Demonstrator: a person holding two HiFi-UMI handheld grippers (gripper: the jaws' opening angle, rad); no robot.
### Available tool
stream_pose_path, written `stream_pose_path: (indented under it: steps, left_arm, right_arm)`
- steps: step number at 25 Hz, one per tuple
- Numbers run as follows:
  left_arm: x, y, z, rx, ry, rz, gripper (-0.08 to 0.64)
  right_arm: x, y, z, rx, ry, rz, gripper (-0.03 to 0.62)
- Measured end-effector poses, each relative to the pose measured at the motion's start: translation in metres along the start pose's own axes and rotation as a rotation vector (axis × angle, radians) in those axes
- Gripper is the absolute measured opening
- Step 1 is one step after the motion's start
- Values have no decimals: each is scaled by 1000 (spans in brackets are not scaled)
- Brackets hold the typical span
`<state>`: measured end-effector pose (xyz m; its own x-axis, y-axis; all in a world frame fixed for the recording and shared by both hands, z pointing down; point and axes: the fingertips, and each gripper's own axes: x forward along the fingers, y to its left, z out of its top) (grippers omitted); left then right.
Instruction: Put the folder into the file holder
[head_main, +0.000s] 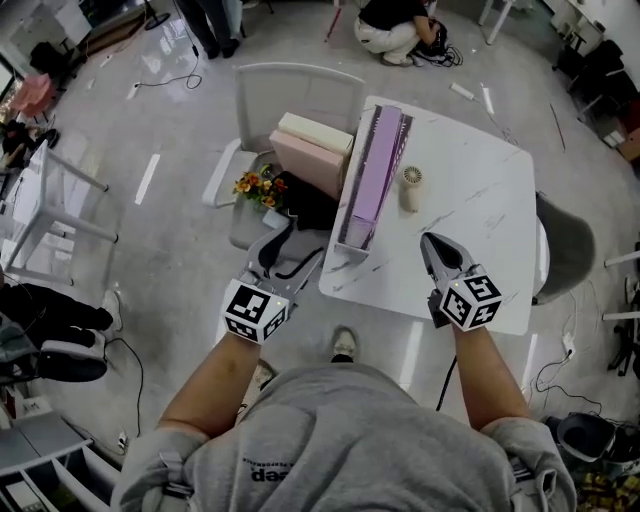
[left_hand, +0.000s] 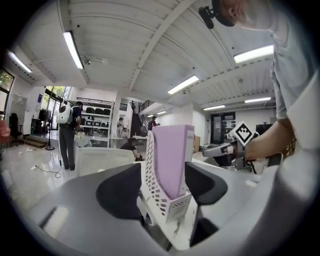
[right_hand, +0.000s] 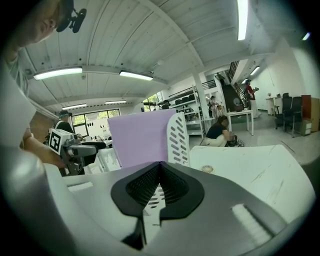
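A purple folder (head_main: 375, 165) stands inside the white perforated file holder (head_main: 352, 238) on the white marble table (head_main: 480, 210). My left gripper (head_main: 290, 250) hangs off the table's left edge at the holder's near end. In the left gripper view the holder (left_hand: 167, 205) and the folder (left_hand: 172, 160) show in the gap of my left gripper (left_hand: 162, 192), which is open, its pads apart from them. My right gripper (head_main: 432, 242) is shut and empty over the table, right of the holder. In the right gripper view, the folder (right_hand: 140, 137) rises behind my right gripper (right_hand: 159, 187).
A small round fan (head_main: 411, 186) stands on the table right of the holder. Left of the table, a chair (head_main: 290, 85) carries pink and cream boxes (head_main: 312, 150), flowers (head_main: 258, 186) and a black bag (head_main: 312, 212). People are far behind.
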<state>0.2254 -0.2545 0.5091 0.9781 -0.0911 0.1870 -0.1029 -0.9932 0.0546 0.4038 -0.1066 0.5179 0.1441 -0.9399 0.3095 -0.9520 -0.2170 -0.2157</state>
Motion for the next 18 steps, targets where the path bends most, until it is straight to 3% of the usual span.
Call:
stream_pose_path:
  steps: [8,18]
  left_arm:
    - [-99,75,22,-63,-67,78,203]
    - [-281,183,36,-99,-133,270,69]
  right_arm:
    - [28,115,8,-54,4,95,-3]
    - [112,282,54,-143,-34,275,-3]
